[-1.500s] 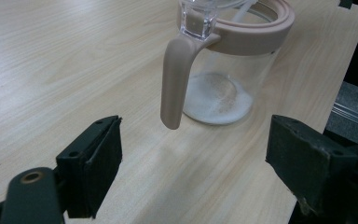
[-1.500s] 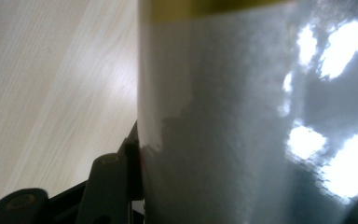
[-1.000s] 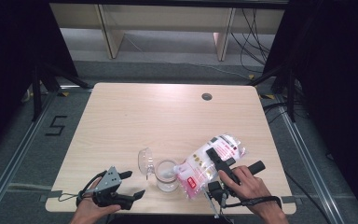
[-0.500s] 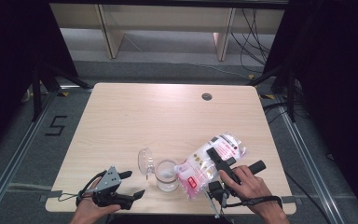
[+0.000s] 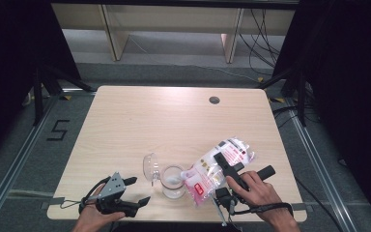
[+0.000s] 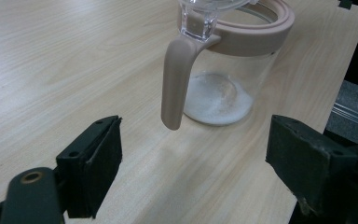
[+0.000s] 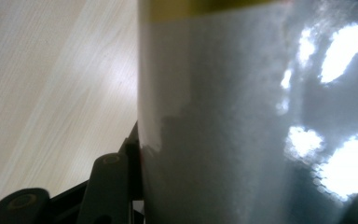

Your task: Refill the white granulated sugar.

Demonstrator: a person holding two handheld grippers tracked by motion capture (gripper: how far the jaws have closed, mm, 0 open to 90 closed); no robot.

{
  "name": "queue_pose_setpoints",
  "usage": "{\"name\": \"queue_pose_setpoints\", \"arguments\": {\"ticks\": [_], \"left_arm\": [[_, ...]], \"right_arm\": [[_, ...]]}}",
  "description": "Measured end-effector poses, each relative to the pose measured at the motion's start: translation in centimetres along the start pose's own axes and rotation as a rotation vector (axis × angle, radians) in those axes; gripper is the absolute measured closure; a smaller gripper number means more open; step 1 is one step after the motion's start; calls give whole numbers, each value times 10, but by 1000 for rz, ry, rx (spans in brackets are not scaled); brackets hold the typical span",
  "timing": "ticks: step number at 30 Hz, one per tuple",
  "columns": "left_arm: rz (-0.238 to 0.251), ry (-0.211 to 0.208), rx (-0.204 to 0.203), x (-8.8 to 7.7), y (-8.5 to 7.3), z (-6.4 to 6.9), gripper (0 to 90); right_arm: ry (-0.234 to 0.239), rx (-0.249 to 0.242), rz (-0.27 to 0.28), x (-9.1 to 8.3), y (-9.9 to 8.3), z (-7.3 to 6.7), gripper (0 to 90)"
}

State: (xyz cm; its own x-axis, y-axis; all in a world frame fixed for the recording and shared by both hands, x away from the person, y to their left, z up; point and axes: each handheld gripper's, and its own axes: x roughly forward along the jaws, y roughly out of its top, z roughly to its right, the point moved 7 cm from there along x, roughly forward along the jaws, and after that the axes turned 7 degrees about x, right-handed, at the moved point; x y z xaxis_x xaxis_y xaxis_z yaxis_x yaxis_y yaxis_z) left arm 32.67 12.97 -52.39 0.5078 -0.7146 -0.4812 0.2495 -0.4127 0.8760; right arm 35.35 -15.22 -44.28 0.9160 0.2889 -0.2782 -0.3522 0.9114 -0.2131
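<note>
right claw (image 5: 228,166): clamped on the plastic bag (image 5: 217,169), gripping it around the middle. In the right gripper view the bag's shiny side (image 7: 261,116) sits pressed against the left jaw, so yeah, it's got it.
bag: tilted, low end pointing toward the jar (image 5: 173,181), high end up and away past the right claw. White with red print, and you can see fine white grainy stuff through the plastic.
bag mouth: right at the jar's rim, on the jar side of the right claw. Can't tell if it's actually touching the rim.
jar: clear glass with a pinkish rim and handle (image 6: 175,79). It stands on the table (image 5: 174,116) between the two claws, just ahead of the left one.
jar contents: a shallow layer of white powder (image 6: 216,100) on the bottom.
lid: clear, flipped open, standing up off the rim on the side of the jar that faces the left claw.
left claw (image 5: 137,191): jaws wide apart, nothing between them, sitting low over the table near its front edge. The handle points straight at it but isn't inside the jaws.
hands: one on each claw, coming in from the near edge.
</note>
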Motion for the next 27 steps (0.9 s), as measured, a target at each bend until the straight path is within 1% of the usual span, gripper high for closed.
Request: {"name": "queue_pose_setpoints", "arguments": {"ticks": [1, 2, 3, 5, 15, 23, 25, 27], "left_arm": [[-1, 0, 1, 0, 0, 0, 179], [0, 0, 1, 0, 0, 0, 179], [0, 0, 1, 0, 0, 0, 179], [0, -1, 1, 0, 0, 0, 179], [-5, -2, 3, -1, 0, 0, 179], [-5, -1, 3, -1, 0, 0, 179], [-4, 1, 3, 0, 0, 0, 179], [-4, 1, 2, 0, 0, 0, 179]], "right_arm": [[-6, -2, 0, 0, 0, 1, 525], [-2, 9, -5, 0, 0, -1, 525], [-8, -3, -3, 0, 0, 1, 525], [-8, -9, -3, 0, 0, 1, 526], [-3, -28, -10, -1, 1, 3, 528], [-2, -21, -8, -1, 1, 2, 530], [-4, -34, -1, 0, 1, 3, 530], [-4, -32, -5, -1, 1, 3, 530]]}}
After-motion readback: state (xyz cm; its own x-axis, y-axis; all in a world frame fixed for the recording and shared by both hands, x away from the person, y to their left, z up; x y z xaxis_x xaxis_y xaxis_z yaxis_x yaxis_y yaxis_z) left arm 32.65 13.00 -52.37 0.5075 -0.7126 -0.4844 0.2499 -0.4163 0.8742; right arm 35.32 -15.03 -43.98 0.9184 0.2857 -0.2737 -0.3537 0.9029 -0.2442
